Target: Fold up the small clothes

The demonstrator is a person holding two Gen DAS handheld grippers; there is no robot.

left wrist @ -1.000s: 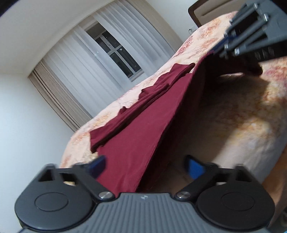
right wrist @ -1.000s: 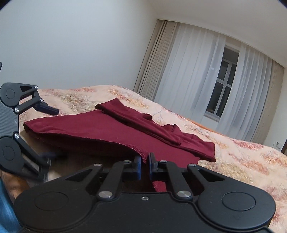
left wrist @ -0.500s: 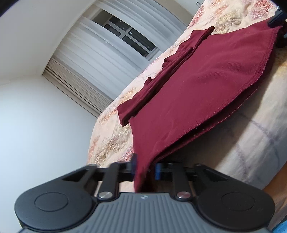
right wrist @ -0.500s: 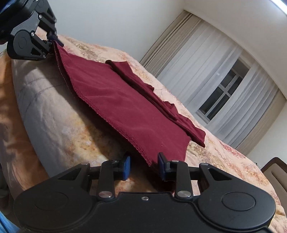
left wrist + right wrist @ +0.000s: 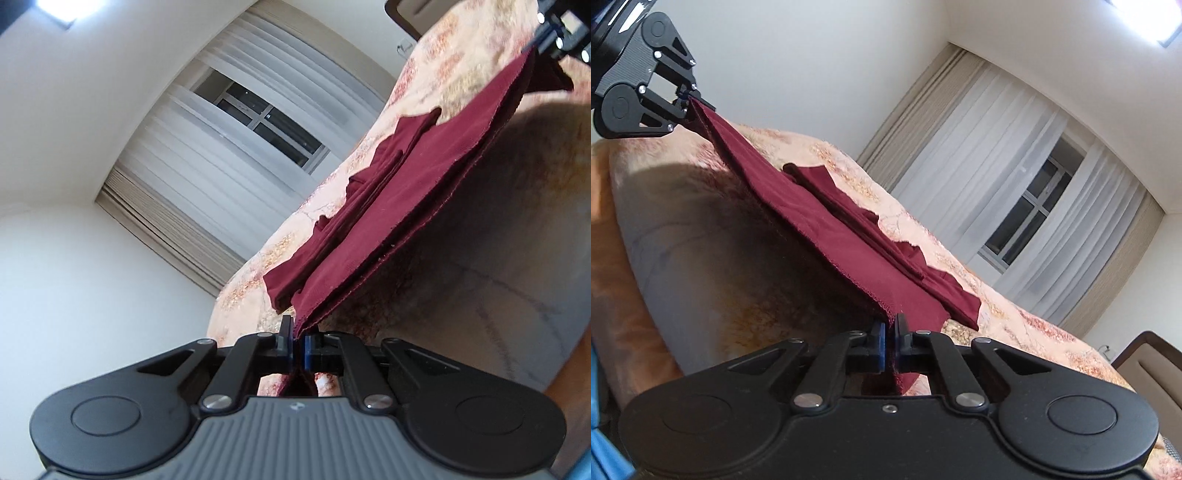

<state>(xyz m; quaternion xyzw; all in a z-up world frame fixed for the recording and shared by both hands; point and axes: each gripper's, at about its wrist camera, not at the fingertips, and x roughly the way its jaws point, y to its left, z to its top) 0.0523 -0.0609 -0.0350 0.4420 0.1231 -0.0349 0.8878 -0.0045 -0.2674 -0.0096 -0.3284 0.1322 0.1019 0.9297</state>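
Between your left gripper's (image 5: 298,345) blue-padded fingers (image 5: 286,341), one corner of the dark red knit garment (image 5: 384,221) is pinched, jaws clamped tight on the cloth. Your left tool is tilted hard, horizon running steeply up to the right. Your right gripper (image 5: 889,347) is also clenched, nipping the other near corner of the same garment (image 5: 849,240); its view leans the opposite way. Each tool shows in the other's camera: right gripper top right (image 5: 543,35) in the left view, left gripper top left (image 5: 685,98) in the right view, both biting fabric. The hem hangs taut between the two, raised off the bed, casting a dark shadow below. Far part of the garment lies flat, with folded sleeves bunched along it.

Underneath, the peach floral bedspread (image 5: 701,236) covers the bed and rounds over the near edge. Beyond: a dark wooden headboard with a beige panel (image 5: 1152,365), sheer white curtains (image 5: 979,177) over a dark-paned window (image 5: 1030,218), beige drapes at the sides, white walls, and a bright ceiling light (image 5: 64,9).
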